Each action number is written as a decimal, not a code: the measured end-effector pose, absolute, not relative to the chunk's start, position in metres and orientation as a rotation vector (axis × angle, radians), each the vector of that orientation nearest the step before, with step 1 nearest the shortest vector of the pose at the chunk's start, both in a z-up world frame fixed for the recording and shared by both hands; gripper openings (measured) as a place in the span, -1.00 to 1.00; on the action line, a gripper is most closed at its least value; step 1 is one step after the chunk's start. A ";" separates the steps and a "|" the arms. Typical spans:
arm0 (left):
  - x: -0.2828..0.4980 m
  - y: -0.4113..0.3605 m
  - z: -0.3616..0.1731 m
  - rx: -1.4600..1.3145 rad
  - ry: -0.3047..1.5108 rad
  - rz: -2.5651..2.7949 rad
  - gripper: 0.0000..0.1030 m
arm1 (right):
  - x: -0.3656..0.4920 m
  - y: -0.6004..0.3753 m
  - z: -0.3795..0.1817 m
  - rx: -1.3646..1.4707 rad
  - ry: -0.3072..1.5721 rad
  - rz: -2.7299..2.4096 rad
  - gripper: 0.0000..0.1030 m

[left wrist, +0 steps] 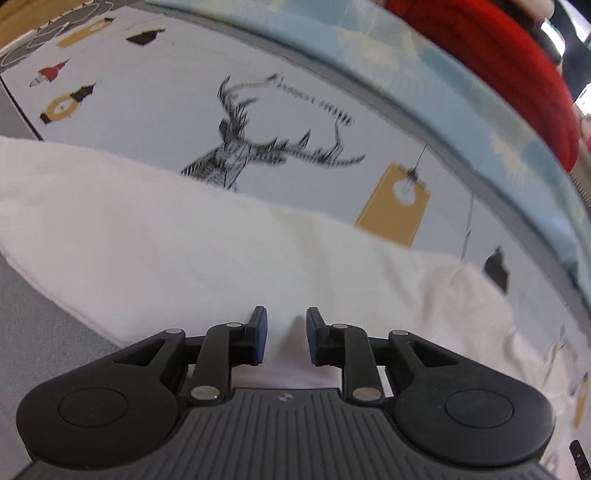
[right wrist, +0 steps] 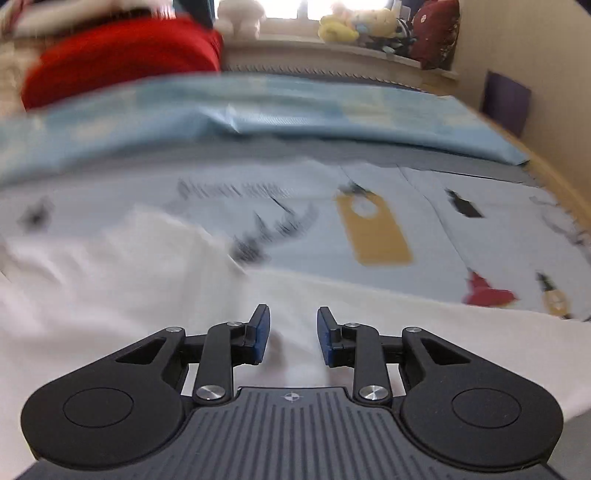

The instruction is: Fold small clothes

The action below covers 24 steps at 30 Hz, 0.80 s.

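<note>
A small white garment point(left wrist: 155, 243) lies on a printed sheet with a deer drawing point(left wrist: 236, 147). My left gripper point(left wrist: 285, 334) is open low over the white cloth, its blue pads apart with a small ridge of cloth between them. In the right wrist view the same white garment point(right wrist: 110, 295) spreads across the foreground. My right gripper point(right wrist: 291, 334) is open just above it, nothing between the pads. Both views are motion-blurred.
A light blue blanket point(right wrist: 295, 114) lies beyond the printed sheet point(right wrist: 480, 236). A red pillow or cloth point(right wrist: 122, 55) lies behind it, also in the left wrist view point(left wrist: 491, 66). Stuffed toys point(right wrist: 354, 26) sit on a far sill. Grey bedding point(left wrist: 40, 350) lies at left.
</note>
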<state>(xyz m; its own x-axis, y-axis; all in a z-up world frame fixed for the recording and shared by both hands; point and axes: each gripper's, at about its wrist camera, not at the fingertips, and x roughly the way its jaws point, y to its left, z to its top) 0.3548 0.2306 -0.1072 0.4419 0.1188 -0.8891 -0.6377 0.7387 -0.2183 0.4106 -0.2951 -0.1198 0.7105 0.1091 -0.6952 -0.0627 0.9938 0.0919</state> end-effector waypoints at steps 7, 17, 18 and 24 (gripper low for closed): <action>0.352 0.252 -0.087 -0.586 0.967 0.493 -0.46 | 0.423 -0.200 -0.083 0.229 0.771 0.390 -0.41; 0.342 0.286 -0.069 -0.646 0.911 0.471 -0.46 | 0.527 -0.061 -0.112 0.415 1.052 0.511 -0.19; 0.340 0.289 -0.068 -0.658 0.910 0.473 -0.46 | 0.534 -0.052 -0.118 0.420 1.099 0.507 -0.16; 0.333 0.307 -0.063 -0.694 0.895 0.463 -0.46 | 0.532 -0.020 -0.130 0.438 1.205 0.517 -0.13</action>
<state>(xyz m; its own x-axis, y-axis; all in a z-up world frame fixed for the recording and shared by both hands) 0.3325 0.3075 -0.0633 0.5524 0.0817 -0.8296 -0.6295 0.6932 -0.3509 0.5320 -0.0196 -0.1302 0.2687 0.5915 -0.7602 -0.1426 0.8049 0.5760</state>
